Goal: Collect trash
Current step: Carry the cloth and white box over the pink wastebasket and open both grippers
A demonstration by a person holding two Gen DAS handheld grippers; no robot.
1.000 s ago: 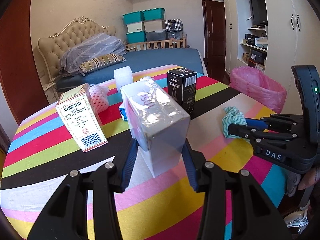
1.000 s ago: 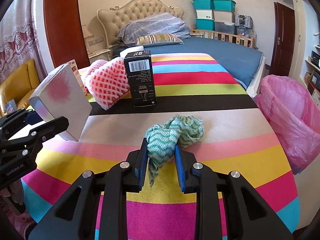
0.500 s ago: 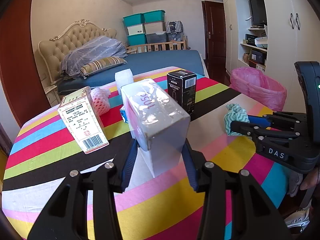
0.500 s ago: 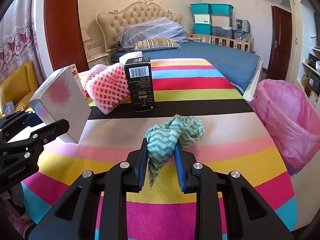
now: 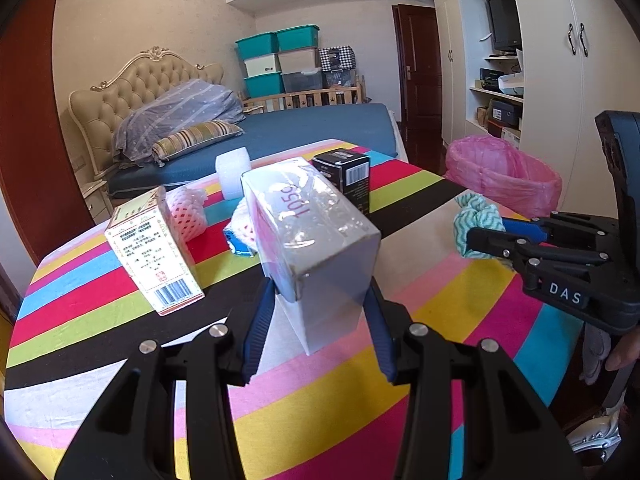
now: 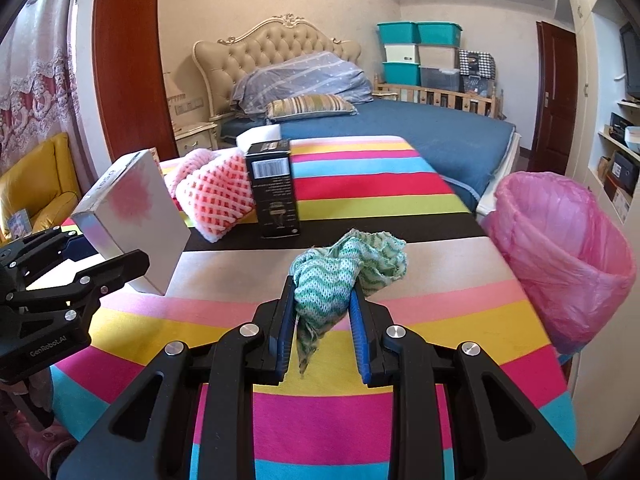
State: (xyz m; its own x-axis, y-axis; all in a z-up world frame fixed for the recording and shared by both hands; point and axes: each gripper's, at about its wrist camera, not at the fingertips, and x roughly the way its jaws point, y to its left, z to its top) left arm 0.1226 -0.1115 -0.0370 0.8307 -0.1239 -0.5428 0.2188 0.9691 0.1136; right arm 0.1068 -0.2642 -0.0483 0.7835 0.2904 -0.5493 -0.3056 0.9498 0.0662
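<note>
striped table (image 6: 460, 320) runs bare ahead of my fingers to its right edge | pink-lined bin (image 6: 560, 256) just past that edge | black box (image 6: 276, 192), net sleeve (image 6: 216, 200) ahead-left | left gripper (image 5: 318, 320) clamps grey box (image 5: 316, 240) | right gripper (image 6: 322, 312) pinches green cloth (image 6: 332, 280)

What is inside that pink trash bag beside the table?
The pink trash bag stands open, and the part of its inside that shows, the far wall below the rim, holds nothing. Its bottom is hidden by the near rim in both views, so trash lying there cannot be ruled out.
</note>
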